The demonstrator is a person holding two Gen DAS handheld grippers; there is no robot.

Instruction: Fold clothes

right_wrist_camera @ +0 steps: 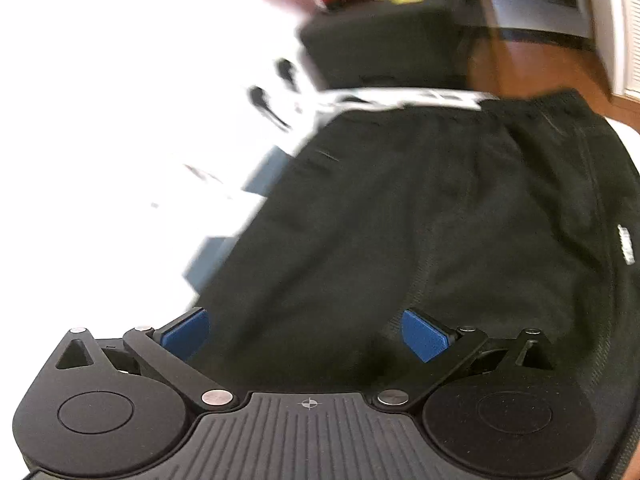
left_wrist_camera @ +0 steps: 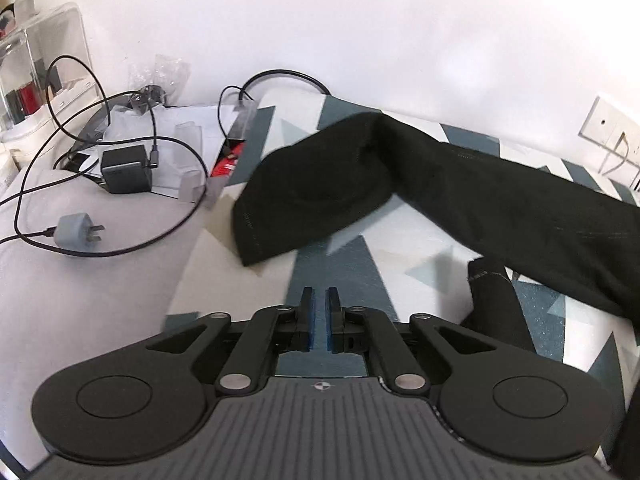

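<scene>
In the left wrist view, the left gripper points down at a patterned bed cover of white, grey and teal triangles, its blue-padded jaws drawn almost together with only a thin slit between them and nothing caught in it. The task's garment, a black knitted piece of clothing, lies ahead of the gripper and off to its right, one part folded over into a rounded flap ahead of the jaws and a long part running away to the right edge; it is apart from the fingertips. Ahead and to the left, on a pale sheet, sits loose clutter: a dark grey square power adapter, a light grey wall plug and looping black cables, with white papers behind them and a clear plastic storage box against the white wall. A white wall socket plate shows far right. The right wrist view, heavily blurred, shows what the left does not: the right gripper with its jaws spread wide, gripping nothing, the black garment filling the space just ahead of and below them, and what seems to be a white waistband along its far edge. Beyond lie a black box-like block and brown wooden flooring.
</scene>
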